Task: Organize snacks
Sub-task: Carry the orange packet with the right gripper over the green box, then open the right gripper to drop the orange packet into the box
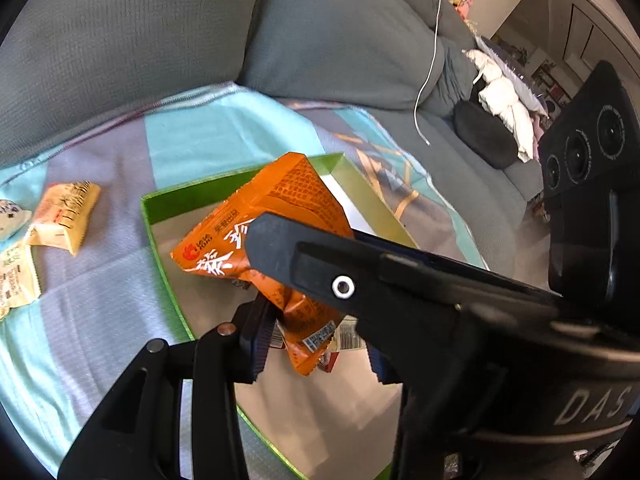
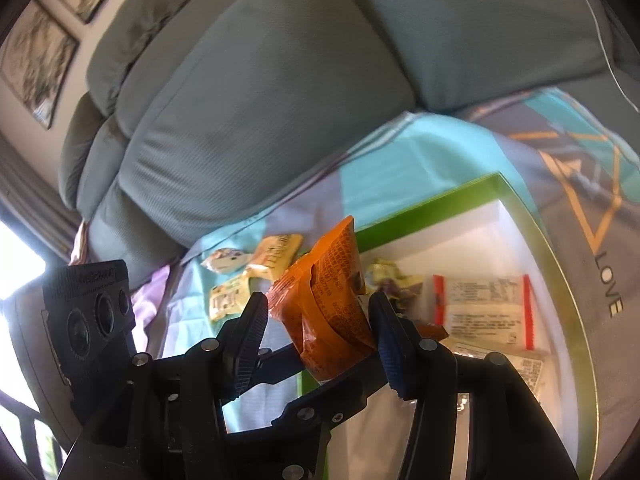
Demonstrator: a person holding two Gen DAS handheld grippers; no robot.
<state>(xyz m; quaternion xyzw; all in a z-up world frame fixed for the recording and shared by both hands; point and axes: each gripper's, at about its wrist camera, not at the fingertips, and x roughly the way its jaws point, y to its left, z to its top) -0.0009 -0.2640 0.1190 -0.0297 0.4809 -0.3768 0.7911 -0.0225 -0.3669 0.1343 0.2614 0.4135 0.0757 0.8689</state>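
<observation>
Right claw is clamped on the orange snack pkt, pads pressing both flanks, pkt standing upright btwn them. It hangs just above the green box, over the box's left edge, not yet down inside.

Left claw is under there too. One pad touches the pkt's crimped lower end, but the other pad is partly hidden behind the right claw's finger, w/ a sliver of gap showing. Can't tell if it's truly pinching.

Inside the box: a red-and-white pkt toward the right wall, plus a few more wrappers near it. The floor left of those looks bare. Outside the box, off its left wall, the yellow pkts lie on the striped cloth, waiting their turn.

Doing this step well, my read:
- Carry the pkt further in past the left wall before letting go, else it may tip back out onto the cloth.
- Aim for the bare floor beside the red-and-white pkt, not on top of it.
- Go low, lay it flat, then release. If both claws grip, free one first so the foil doesn't tear or twist.
</observation>
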